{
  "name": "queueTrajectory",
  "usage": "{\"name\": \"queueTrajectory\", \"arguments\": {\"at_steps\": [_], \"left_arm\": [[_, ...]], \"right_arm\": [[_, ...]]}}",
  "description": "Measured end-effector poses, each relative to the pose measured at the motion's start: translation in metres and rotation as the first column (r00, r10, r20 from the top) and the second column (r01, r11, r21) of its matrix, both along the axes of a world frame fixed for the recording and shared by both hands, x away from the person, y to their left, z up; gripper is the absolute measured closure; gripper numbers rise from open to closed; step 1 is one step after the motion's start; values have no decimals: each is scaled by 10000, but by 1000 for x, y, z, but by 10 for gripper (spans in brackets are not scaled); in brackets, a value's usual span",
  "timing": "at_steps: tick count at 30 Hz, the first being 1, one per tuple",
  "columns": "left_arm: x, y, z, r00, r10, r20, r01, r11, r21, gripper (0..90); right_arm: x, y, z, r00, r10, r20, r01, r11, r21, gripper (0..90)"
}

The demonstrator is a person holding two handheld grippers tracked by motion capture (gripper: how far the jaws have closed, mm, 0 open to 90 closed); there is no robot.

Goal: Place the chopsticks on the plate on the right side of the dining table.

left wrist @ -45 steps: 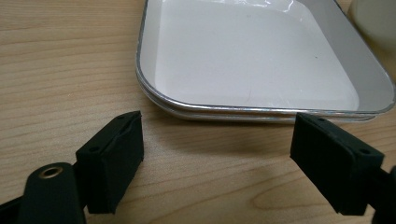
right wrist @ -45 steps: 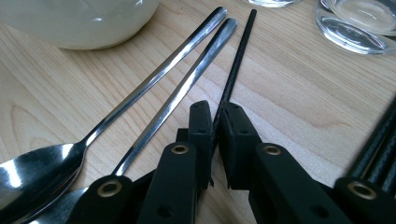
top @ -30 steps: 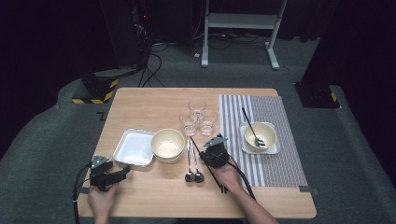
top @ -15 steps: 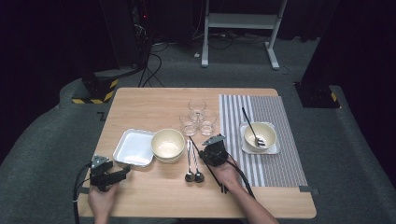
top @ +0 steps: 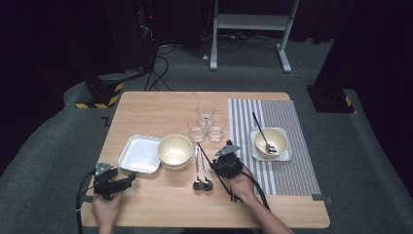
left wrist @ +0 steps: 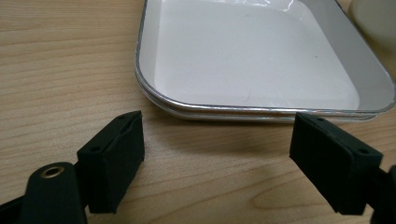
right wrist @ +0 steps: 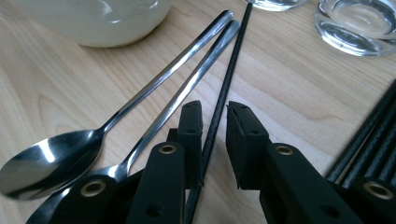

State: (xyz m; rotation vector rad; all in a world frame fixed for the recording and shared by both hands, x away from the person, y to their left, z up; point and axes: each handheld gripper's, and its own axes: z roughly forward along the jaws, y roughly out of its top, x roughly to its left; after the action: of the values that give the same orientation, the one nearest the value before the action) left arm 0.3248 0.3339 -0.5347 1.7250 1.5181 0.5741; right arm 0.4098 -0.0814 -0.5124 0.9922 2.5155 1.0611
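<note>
Right gripper point(right wrist: 212, 135) lets go of a black chopstick point(right wrist: 224, 88)
Its jaws have just been opening, the chopstick lying loose between them beside the spoons point(right wrist: 140, 107); left gripper point(left wrist: 217, 158) gapes, empty, before the tray point(left wrist: 261, 109).

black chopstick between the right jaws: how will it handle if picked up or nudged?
The black chopstick looks thin, straight and stiff, so probably rigid and light. Its round-looking, smooth shaft may roll on the bare table or slip. The right gripper has just been opening its jaws, with the stick between them and gaps visible, so it probably lies loose beside the spoons.
</note>
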Motion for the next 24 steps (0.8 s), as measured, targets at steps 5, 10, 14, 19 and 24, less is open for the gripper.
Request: {"name": "queueTrajectory", "arguments": {"at_steps": [5,10,14,19,24], "left_arm": [[0,0,0,10000,3,-1,-3,10000,-25,180],[0,0,0,10000,5,4,-5,10000,-25,179],[0,2,0,10000,1,22,-1,10000,-85,183],[0,2,0,10000,-2,21,3,9999,-104,184],[0,2,0,10000,0,18,0,9999,-108,184]], "right_arm": [[-3,-2,-3,9999,37,-110,-38,10000,-88,773],[-4,-2,-6,9999,20,-136,-23,9997,-246,801],[-4,0,-6,9998,18,-178,-23,9995,-302,818],[-2,2,-7,9999,71,-93,-75,9992,-398,828],[-1,3,-6,9999,51,-89,-55,9990,-449,838]]}}
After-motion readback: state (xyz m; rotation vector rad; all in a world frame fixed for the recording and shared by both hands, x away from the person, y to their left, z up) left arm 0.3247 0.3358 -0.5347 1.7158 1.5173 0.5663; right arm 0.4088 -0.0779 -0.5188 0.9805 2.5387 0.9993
